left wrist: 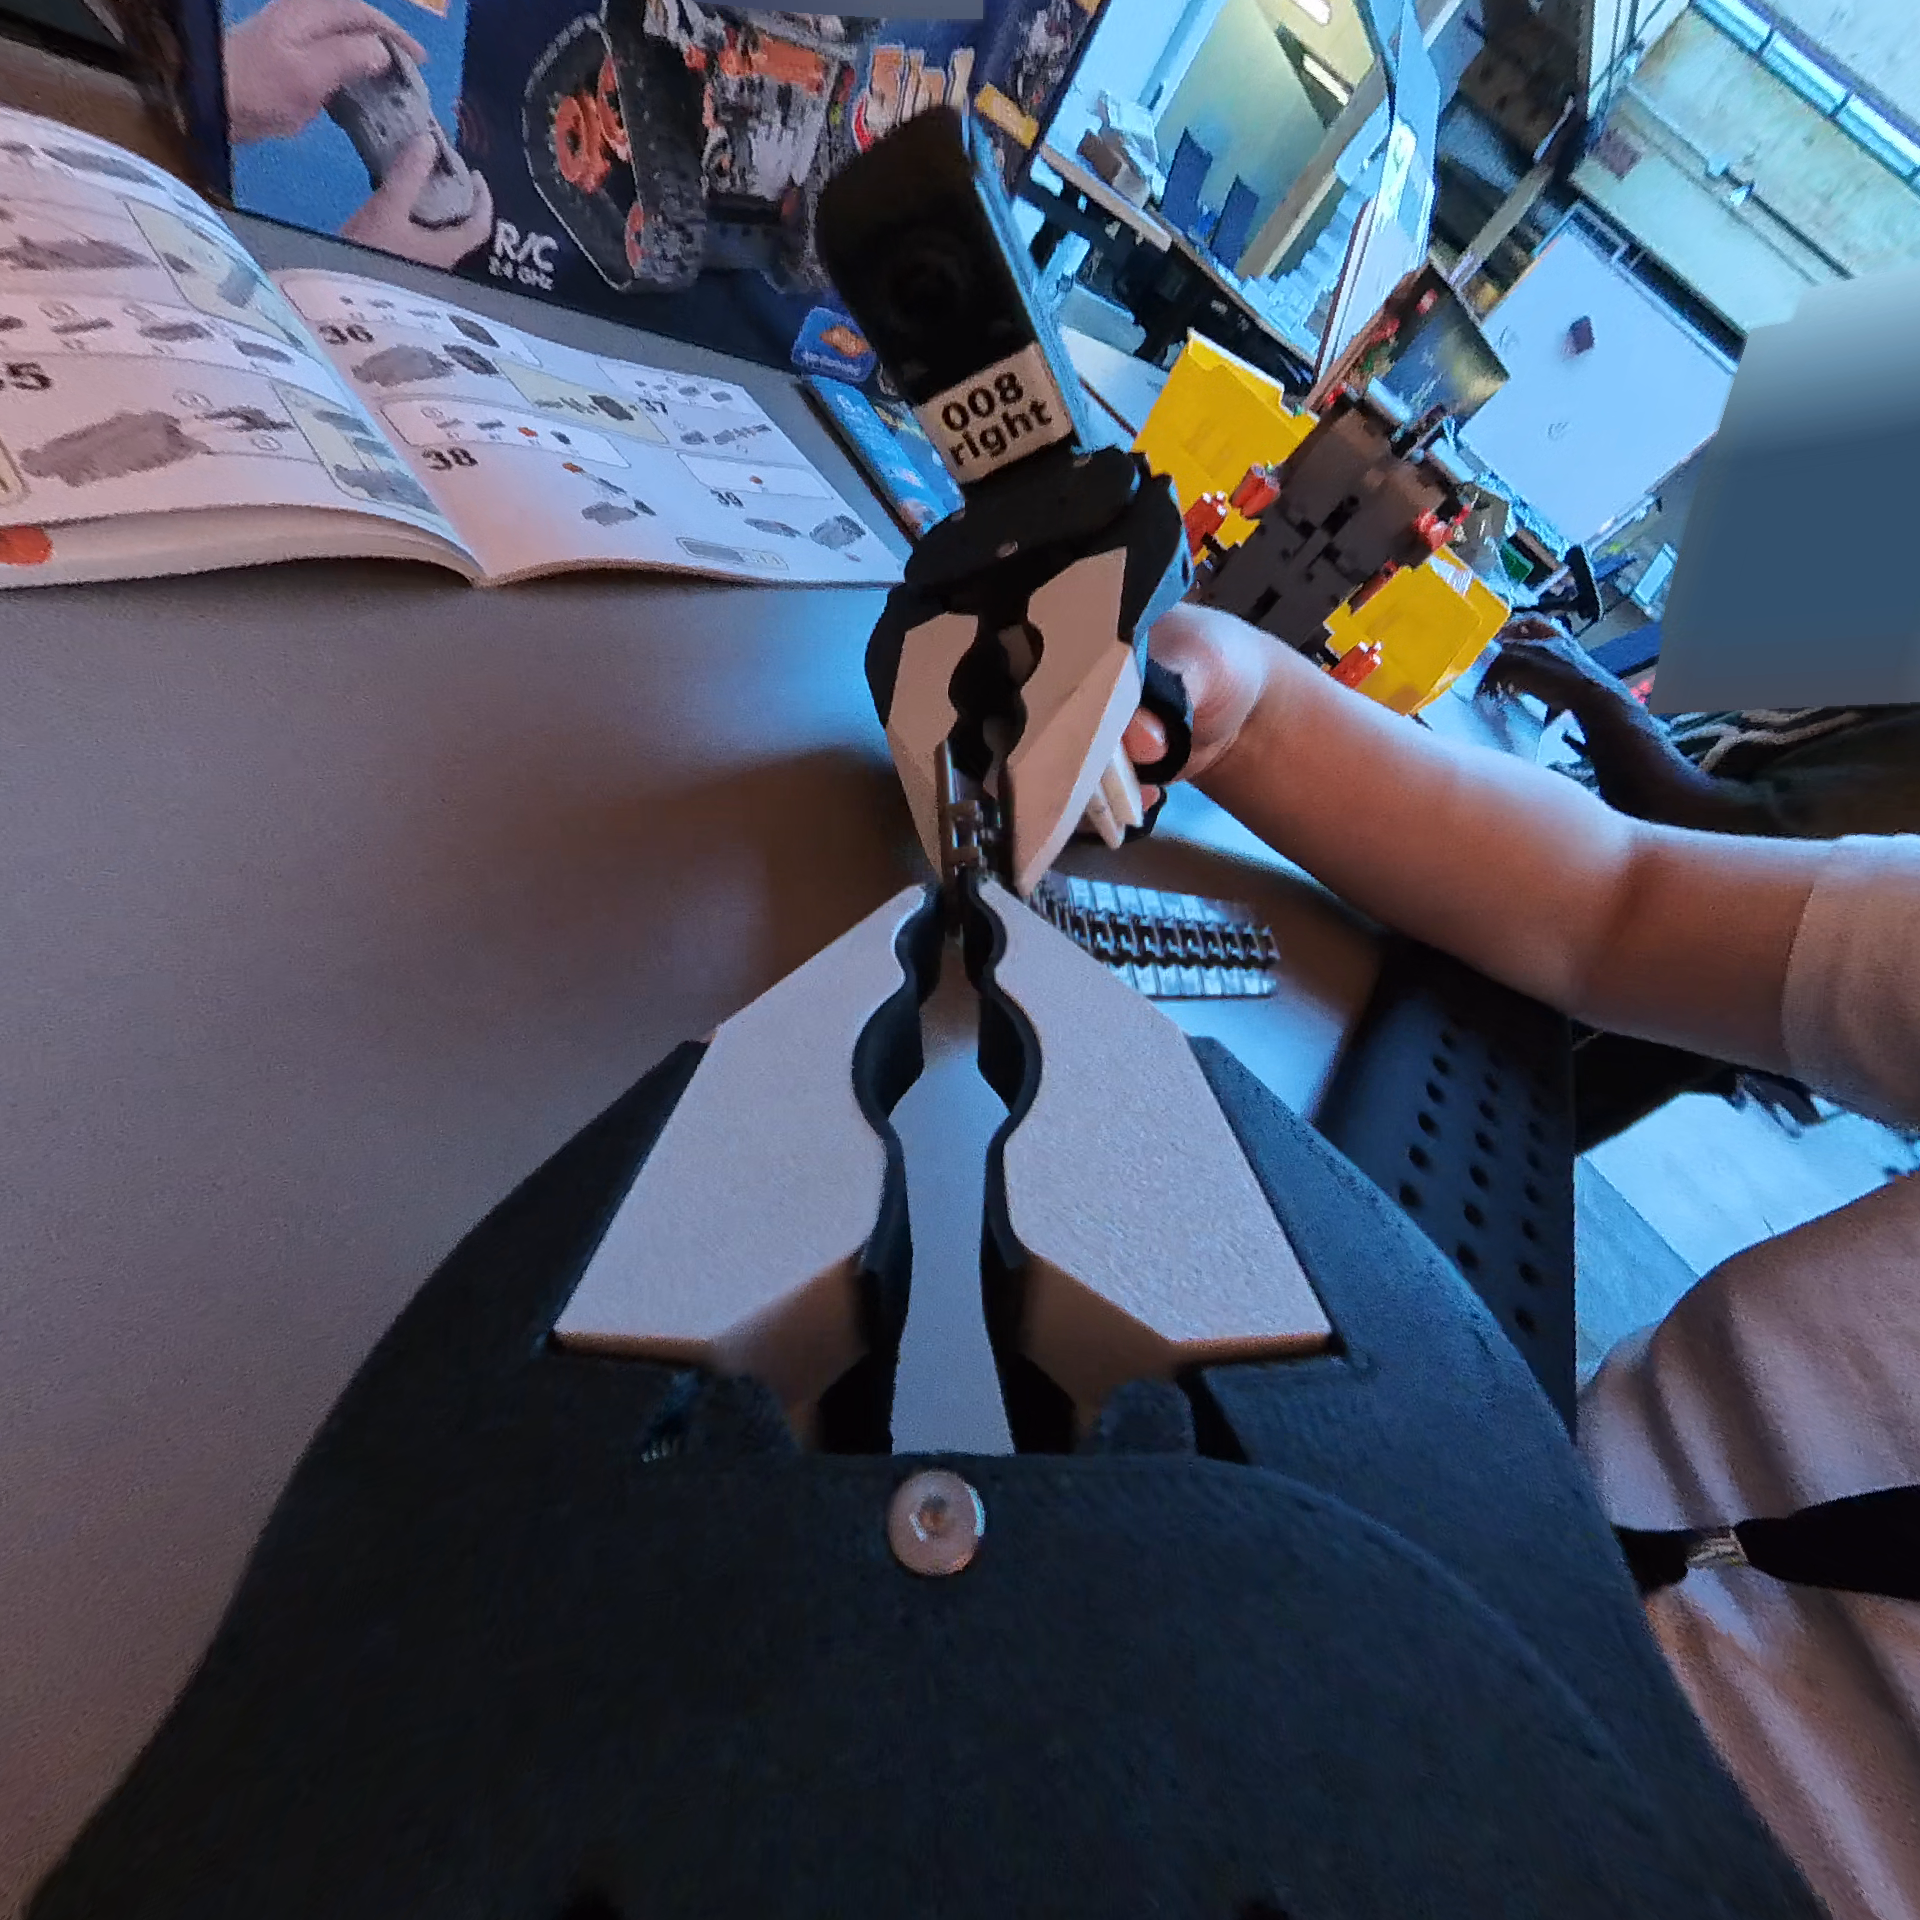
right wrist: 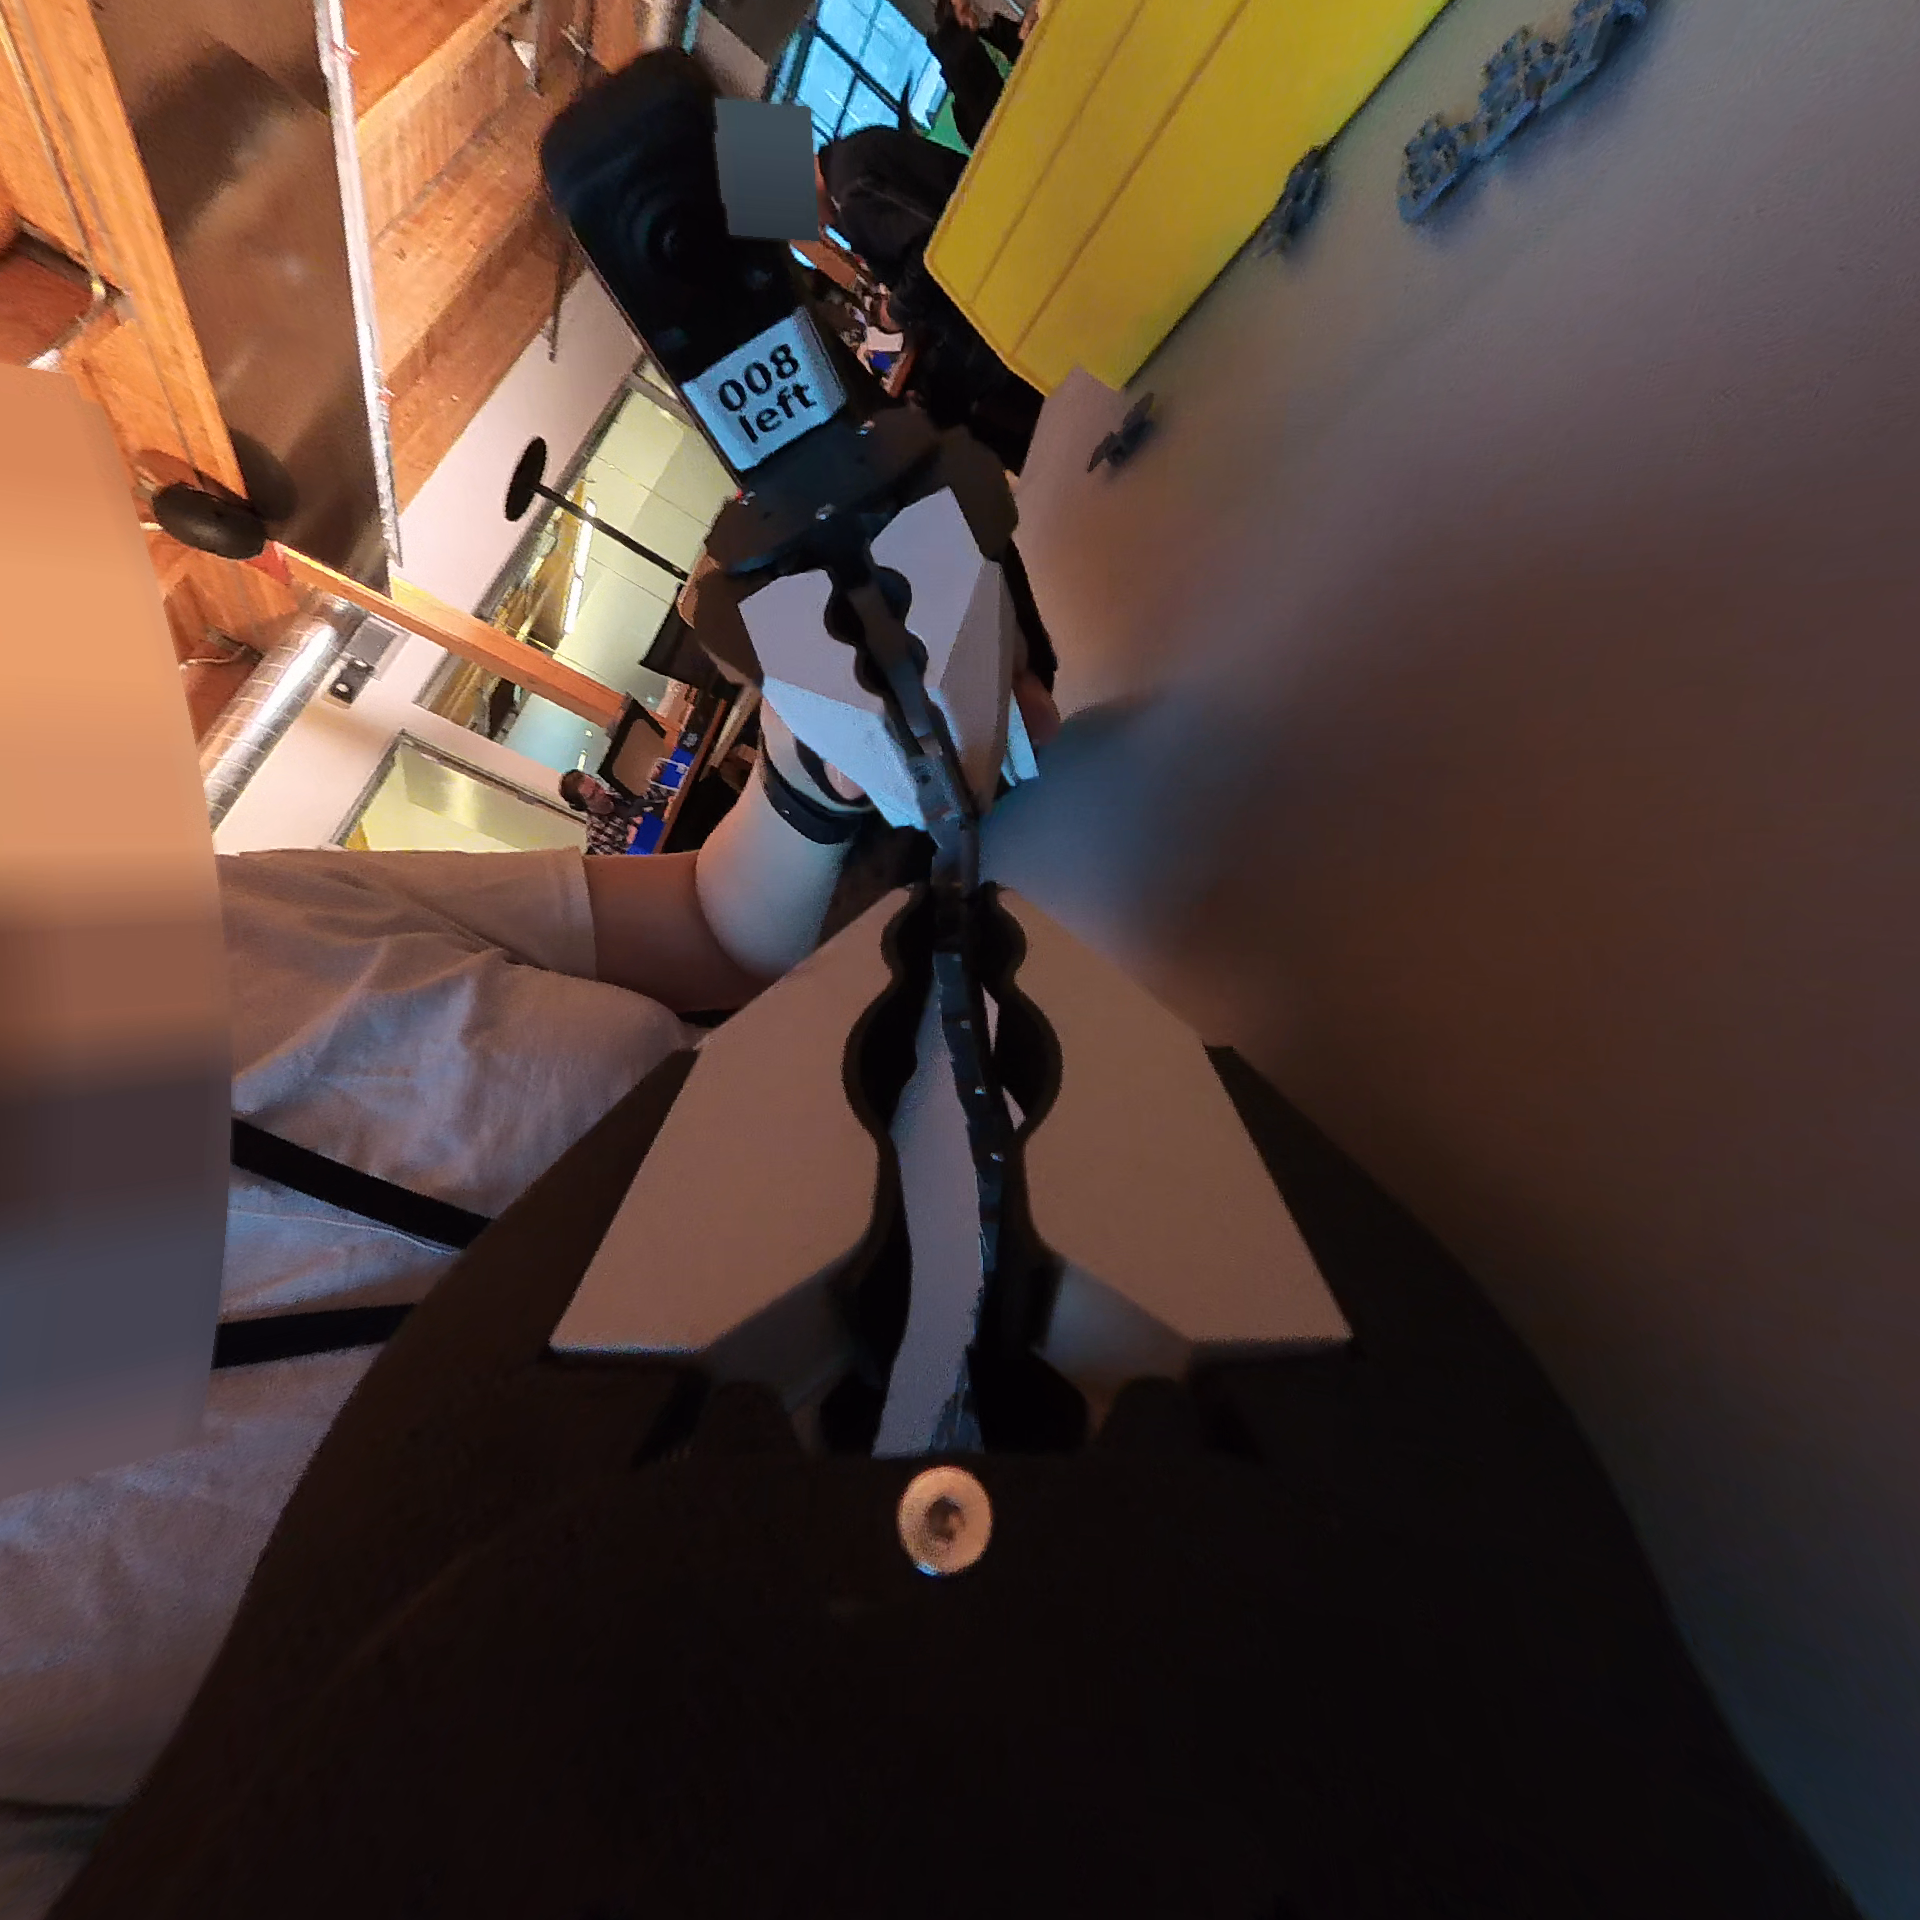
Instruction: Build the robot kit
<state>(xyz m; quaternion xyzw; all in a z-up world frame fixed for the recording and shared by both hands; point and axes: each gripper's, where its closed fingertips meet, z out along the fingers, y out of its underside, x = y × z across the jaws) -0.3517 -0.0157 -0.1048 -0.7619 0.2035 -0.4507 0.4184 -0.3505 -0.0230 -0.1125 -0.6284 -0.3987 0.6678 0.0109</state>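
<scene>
The table is a smooth matte grey-brown surface. One printed cardboard toy box stands upright along its far edge. One open instruction booklet, glossy paper, two pages showing, lies flat before the box, toward the far left corner. One block-built model, black with red pegs and two yellow panels, stands toward the far right edge. One flat strip of dark grey linked track, ribbed plastic, lies on the table just right of the left gripper's tips.

Left gripper: black grainy body, two pale wedge-shaped fingers with wavy black inner pads. The jaws are clenched at the tips on one end of a short segmented track chain, dark grey and made of small hinged links.

Right gripper: same build, held by one hand. Its jaws are clenched on the other end of the same chain. The two grippers meet tip to tip above the table's middle, with the chain spanning between them; in the right wrist view the chain runs lengthwise between the right gripper's pads.

One yellow flat panel, smooth, lies at the table's edge in that view.
</scene>
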